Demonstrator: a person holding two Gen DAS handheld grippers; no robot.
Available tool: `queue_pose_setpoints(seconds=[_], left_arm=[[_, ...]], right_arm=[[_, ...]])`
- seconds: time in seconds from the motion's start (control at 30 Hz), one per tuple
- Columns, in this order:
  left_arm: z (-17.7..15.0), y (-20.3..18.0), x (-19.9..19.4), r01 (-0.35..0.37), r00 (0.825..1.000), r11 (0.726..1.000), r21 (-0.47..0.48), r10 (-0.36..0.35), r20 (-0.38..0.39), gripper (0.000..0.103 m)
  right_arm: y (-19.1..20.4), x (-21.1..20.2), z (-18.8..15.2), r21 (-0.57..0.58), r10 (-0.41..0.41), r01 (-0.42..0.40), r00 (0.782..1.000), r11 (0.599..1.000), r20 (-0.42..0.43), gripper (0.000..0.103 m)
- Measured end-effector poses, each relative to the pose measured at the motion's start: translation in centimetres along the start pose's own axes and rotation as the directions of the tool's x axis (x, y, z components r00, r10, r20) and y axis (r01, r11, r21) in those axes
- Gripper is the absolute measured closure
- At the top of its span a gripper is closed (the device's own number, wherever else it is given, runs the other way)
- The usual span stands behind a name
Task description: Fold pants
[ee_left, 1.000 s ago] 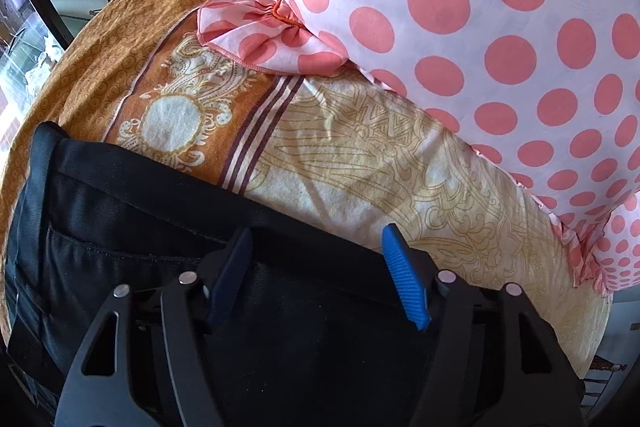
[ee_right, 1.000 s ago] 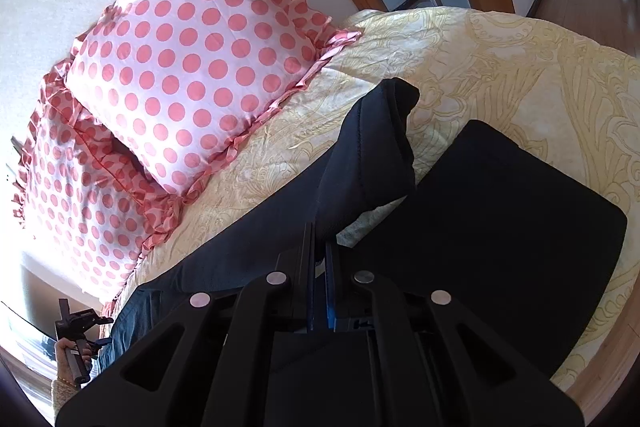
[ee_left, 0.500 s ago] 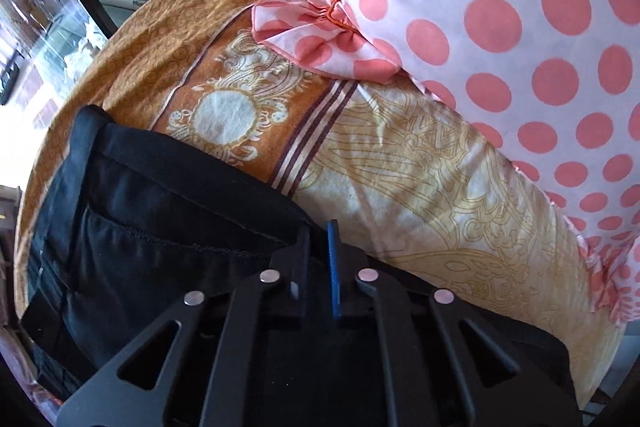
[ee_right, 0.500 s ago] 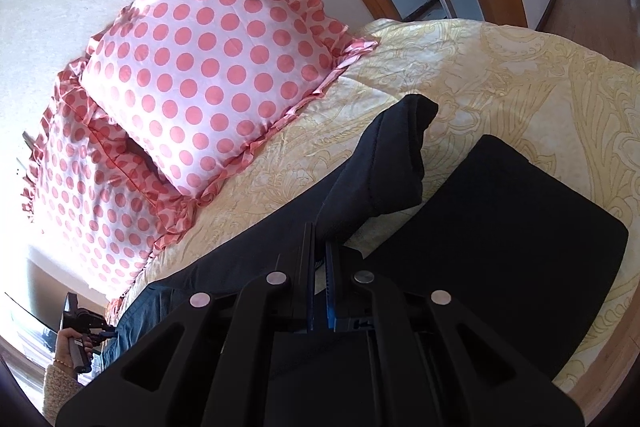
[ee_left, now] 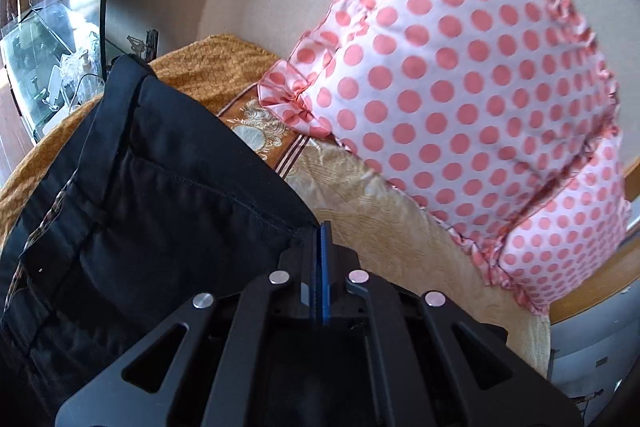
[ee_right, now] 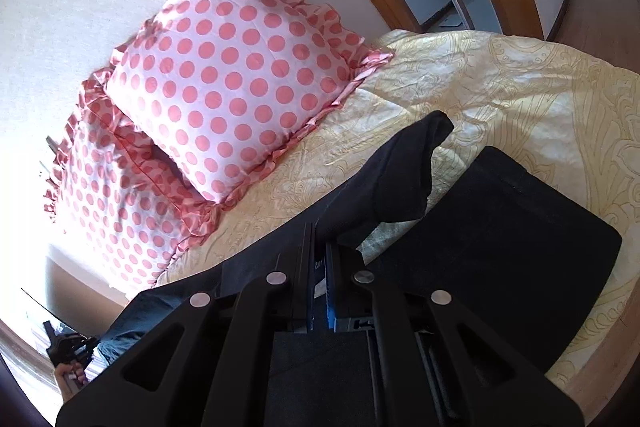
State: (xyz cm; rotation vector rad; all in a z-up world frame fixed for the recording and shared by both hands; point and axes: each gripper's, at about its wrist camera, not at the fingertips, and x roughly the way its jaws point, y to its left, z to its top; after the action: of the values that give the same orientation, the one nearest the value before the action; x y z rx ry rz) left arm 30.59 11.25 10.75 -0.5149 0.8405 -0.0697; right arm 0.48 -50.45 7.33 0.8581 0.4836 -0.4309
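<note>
Bed (ee_right: 520, 83) with yellow patterned cover fills the right wrist view; only the left wrist view shows its orange-brown border (ee_left: 208, 67) and a glass cabinet (ee_left: 36, 63) off to the side. Two pink polka-dot pillows (ee_right: 236, 67) lean on the wall at the head of the bed, one partly over the other; left wrist view sees them close up (ee_left: 460, 87). Black pants (ee_right: 500, 227) lie across the cover. Right wrist view shows the leg end: one flat panel to the right and a loose fold (ee_right: 412, 163) raised above it. Left wrist view shows the waistband end (ee_left: 160, 187), with pocket seam, lifted off the bed and hanging left of the fingers. Left gripper (ee_left: 320, 239) tilted upward toward the wall, fingers together, clamped on the pants edge. Right gripper (ee_right: 318, 251) angled down over the bed, fingers nearly together, pinching pants fabric. The other gripper and a hand (ee_right: 70, 373) show small at lower left of the right wrist view.
</note>
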Motion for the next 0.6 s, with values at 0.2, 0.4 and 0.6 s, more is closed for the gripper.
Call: queue_pose_setpoints(seconds=[0.2, 0.4, 0.6], left_arm=[[-6.6, 1.8, -9.0, 0.127, 0.975, 0.991, 0.031, -0.131, 0.177, 0.102], [-14.4, 5.3, -13.2, 0.103, 0.961, 0.994, 0.021, -0.105, 0.257, 0.102], [-20.7, 10.4, -13.9, 0.070, 0.974, 0.995, -0.076, -0.052, 0.221, 0.102]], right_arm=[[-1.1, -2.9, 0.4, -0.001, 0.014, -0.014, 0.998, 1.000, 0.059, 0.099], [-3.5, -5.0, 0.2, 0.027, 0.000, -0.003, 0.996, 1.000, 0.089, 0.099], [-5.3, -6.1, -1.3, 0.022, -0.016, 0.014, 0.998, 1.000, 0.055, 0.099]])
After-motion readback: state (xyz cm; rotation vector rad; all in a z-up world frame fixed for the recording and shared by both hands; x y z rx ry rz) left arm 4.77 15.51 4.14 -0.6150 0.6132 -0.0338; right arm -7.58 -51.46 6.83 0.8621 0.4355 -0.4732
